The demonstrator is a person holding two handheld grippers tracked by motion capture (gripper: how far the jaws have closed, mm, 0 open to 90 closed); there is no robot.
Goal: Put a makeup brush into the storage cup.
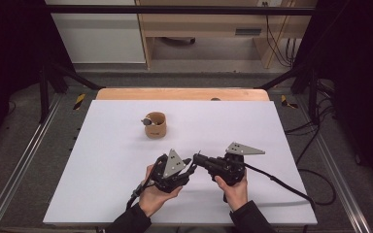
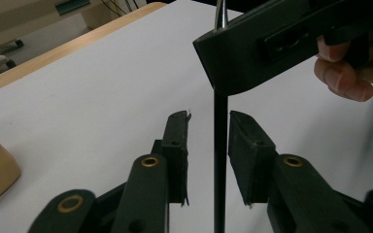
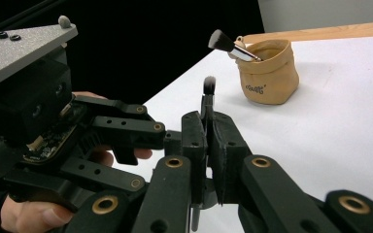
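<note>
Right gripper (image 3: 207, 145) clamps a thin black brush (image 3: 209, 90) upright, presenting its handle. My left gripper (image 2: 209, 141) straddles that handle with jaws narrow, not yet pressing: a handover, I judge. Tan pouch (image 1: 156, 125) waits beyond, holding another brush (image 3: 228, 42).

White tabletop (image 1: 102, 155), wooden cabinet (image 1: 199, 29), grey floor (image 1: 19, 126)

my grippers: 2, left gripper (image 1: 190, 164) and right gripper (image 1: 197, 158) | brushes: 2, one slim brush (image 3: 209, 90) in my right jaws, one brush (image 3: 229, 44) in the pouch at 11 o'clock | tan pouch (image 1: 156, 125): 1 | white table (image 1: 102, 145): 1
</note>
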